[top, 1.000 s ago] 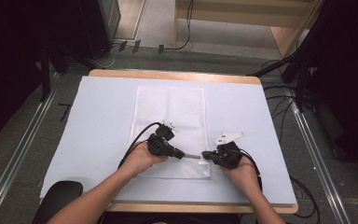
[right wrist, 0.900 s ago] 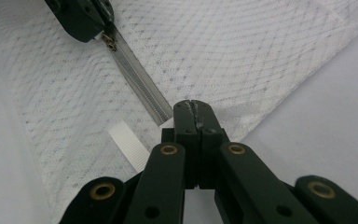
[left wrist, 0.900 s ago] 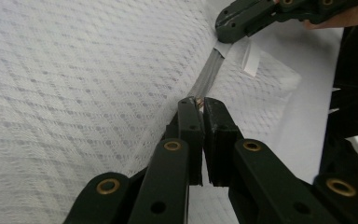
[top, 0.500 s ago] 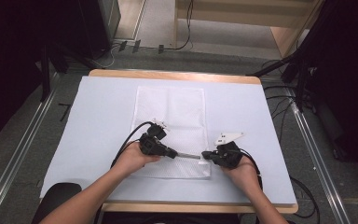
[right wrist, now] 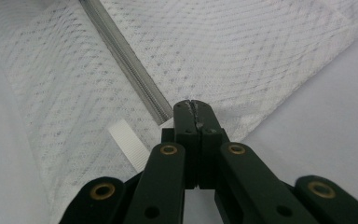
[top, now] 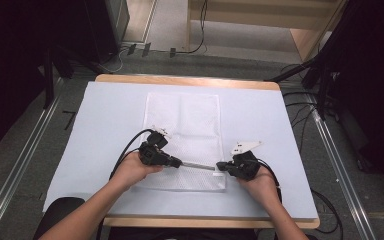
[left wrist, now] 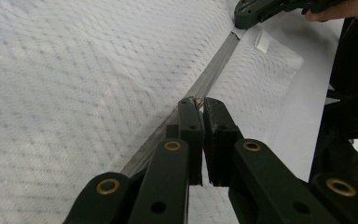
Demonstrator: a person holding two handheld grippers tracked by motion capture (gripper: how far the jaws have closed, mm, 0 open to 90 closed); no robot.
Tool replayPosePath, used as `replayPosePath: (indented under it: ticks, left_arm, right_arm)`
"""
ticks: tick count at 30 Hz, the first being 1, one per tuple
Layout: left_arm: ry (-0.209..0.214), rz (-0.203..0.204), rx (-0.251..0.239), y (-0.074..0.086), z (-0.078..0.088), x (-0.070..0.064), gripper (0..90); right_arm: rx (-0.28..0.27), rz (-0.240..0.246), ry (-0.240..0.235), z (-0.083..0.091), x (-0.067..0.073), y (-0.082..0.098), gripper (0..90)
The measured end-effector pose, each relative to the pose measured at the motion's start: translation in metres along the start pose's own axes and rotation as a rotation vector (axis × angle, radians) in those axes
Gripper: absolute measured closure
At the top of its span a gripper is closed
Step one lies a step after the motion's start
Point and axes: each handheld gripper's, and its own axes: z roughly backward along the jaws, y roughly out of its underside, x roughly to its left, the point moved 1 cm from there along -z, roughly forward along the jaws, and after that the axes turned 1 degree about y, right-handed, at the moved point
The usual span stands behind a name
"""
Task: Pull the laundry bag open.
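Note:
A white mesh bag [top: 182, 125] lies flat on the middle of the table, with a grey zipper [top: 197, 165] running across its near end. My left gripper [top: 179, 162] sits at the zipper's left part, its jaws closed on the small zipper pull [left wrist: 197, 101]. The zipper [left wrist: 209, 79] stretches away from it toward my right gripper [left wrist: 242, 18]. My right gripper [top: 220, 165] is shut on the bag's fabric at the zipper's right end [right wrist: 192, 106]. A white ribbed tag [right wrist: 127, 142] lies just beside those jaws.
A pale cover [top: 105, 115] is spread over the table, and a wooden rim [top: 190, 80] shows at the far edge. Cables [top: 325, 200] trail off the right side. Dark equipment stands on the floor to the left and right.
My left gripper has slid left along the zipper, away from the right gripper, and a longer grey stretch shows between them. The right gripper has stayed put.

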Motion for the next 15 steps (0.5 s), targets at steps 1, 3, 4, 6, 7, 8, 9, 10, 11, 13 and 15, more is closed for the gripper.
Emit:
replayPosePath:
  ticks: [1, 3, 4, 6, 7, 8, 9, 10, 11, 13, 15]
  left_arm:
    - [-0.005, 0.005, -0.002, 0.0013, 0.0009, -0.0006, 88.1]
    - [-0.008, 0.005, 0.000, 0.0030, 0.0021, -0.0006, 88.1]
    - [-0.004, 0.005, 0.000, 0.0039, 0.0032, 0.0000, 88.1]
    - [-0.001, 0.006, 0.004, 0.0055, 0.0046, 0.0001, 88.1]
    - [0.000, 0.008, 0.001, 0.0061, 0.0050, -0.0001, 88.1]
    - [-0.001, 0.009, 0.004, 0.0065, 0.0051, -0.0004, 88.1]
    - [-0.004, 0.005, 0.003, 0.0071, 0.0055, -0.0004, 88.1]
    - [-0.002, 0.001, 0.009, 0.0075, 0.0058, -0.0002, 88.1]
    - [-0.009, 0.003, 0.010, 0.0080, 0.0061, -0.0002, 88.1]
    - [-0.009, 0.010, 0.011, 0.0091, 0.0075, 0.0008, 88.1]
    - [-0.007, 0.012, 0.013, 0.0102, 0.0094, 0.0023, 88.1]
  right_arm:
    - [-0.004, 0.003, -0.007, -0.0003, -0.0008, 0.0002, 90.0]
    - [-0.004, 0.006, -0.006, -0.0003, -0.0008, 0.0002, 90.0]
    - [-0.004, 0.005, -0.010, -0.0003, -0.0011, 0.0003, 90.0]
    - [-0.001, 0.001, -0.011, -0.0001, -0.0012, 0.0003, 90.0]
    - [-0.002, 0.003, -0.011, -0.0001, -0.0013, 0.0002, 90.0]
    - [-0.005, 0.006, -0.012, -0.0005, -0.0017, 0.0002, 90.0]
    - [-0.005, 0.006, -0.013, -0.0005, -0.0018, 0.0002, 90.0]
    - [-0.004, 0.006, -0.015, -0.0005, -0.0019, 0.0001, 90.0]
    - [0.001, 0.003, -0.015, -0.0003, -0.0016, -0.0002, 90.0]
    - [0.004, 0.006, -0.014, -0.0004, -0.0012, -0.0007, 90.0]
    - [0.005, 0.006, -0.012, -0.0006, -0.0008, -0.0011, 90.0]
